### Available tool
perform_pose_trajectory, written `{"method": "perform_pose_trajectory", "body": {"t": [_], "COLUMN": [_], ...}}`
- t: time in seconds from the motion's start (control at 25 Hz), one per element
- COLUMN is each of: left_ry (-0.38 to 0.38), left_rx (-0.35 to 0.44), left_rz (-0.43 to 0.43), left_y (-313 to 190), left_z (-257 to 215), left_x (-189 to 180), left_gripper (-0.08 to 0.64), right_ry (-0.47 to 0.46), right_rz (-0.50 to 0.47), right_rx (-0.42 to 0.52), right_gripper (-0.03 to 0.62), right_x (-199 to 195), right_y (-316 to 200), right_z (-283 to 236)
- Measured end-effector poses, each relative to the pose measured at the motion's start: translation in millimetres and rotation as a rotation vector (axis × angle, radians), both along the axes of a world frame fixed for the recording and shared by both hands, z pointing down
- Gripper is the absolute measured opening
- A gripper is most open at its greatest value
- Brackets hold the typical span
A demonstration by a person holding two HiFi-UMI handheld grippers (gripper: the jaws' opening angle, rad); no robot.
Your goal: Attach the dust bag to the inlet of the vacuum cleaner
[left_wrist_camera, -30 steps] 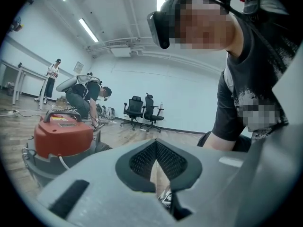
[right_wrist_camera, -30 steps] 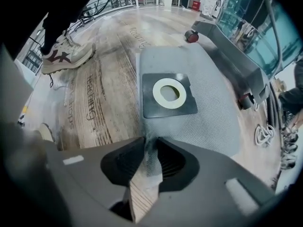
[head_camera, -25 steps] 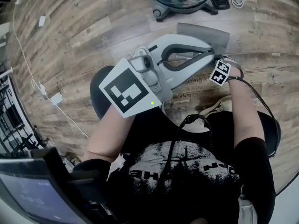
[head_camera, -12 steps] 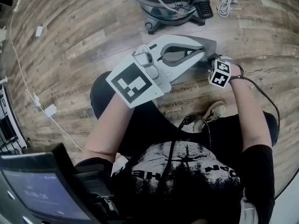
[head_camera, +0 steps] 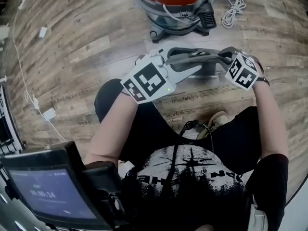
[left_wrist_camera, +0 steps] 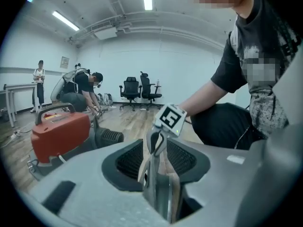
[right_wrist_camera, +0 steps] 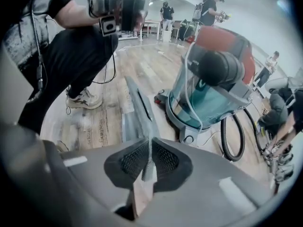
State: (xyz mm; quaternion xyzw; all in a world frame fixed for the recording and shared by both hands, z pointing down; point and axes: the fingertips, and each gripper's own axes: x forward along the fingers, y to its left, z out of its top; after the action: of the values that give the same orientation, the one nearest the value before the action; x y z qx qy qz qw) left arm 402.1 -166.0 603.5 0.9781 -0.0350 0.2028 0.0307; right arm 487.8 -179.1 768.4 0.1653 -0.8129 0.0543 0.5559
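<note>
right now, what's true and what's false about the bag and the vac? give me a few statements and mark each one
1. The vac has an orange top. True.
2. The bag is fitted to the vac. False: it is held up short of it, with the right claw closing on one edge and the left claw opening around another.
3. A white cord lies bunched on the floor beside the vac. True.
4. The vac lies on its side. False: it stands upright.
</note>
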Motion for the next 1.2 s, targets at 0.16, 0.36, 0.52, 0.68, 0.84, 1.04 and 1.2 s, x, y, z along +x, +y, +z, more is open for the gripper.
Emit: {"method": "perform_pose_trajectory", "body": {"t": [0.16,0.36,0.52,0.68,0.84,1.04,1.2], "left_ry": [-0.178,-0.399,-0.4,-0.403,-0.421,-0.42,-0.428], "left_rx": [-0.005,0.027,0.078,0.106,0.144,0.158,0.168], "left_rz": [0.033,0.111,0.084,0.054,0.031,0.029,0.035], "left_y": [7,19,14,8,-1,-6,-10], "left_z": [43,88,88,87,85,81,78], "left_x": [2,3,6,8,6,8,7], "left_gripper": [0.211,0.247,0.179,0.069,0.035,0.031,0.029], "right_ry": [-0.079,-0.169,-0.215,-0.233,-0.244,-0.258,-0.274], "right_rz": [0.014,0.061,0.08,0.081,0.083,0.099,0.078], "right_rx": [0.028,0.035,0.028,0.036,0.034,0.044,0.046], "right_gripper": [0.023,0.021,0.021,0.021,0.021,0.023,0.05], "right_x": [-2,0,0,-2,-4,-2,-6], "right_y": [-4,-5,1,8,13,11,13], "right_z": [-33,-71,-93,-101,-103,-104,-105]}}
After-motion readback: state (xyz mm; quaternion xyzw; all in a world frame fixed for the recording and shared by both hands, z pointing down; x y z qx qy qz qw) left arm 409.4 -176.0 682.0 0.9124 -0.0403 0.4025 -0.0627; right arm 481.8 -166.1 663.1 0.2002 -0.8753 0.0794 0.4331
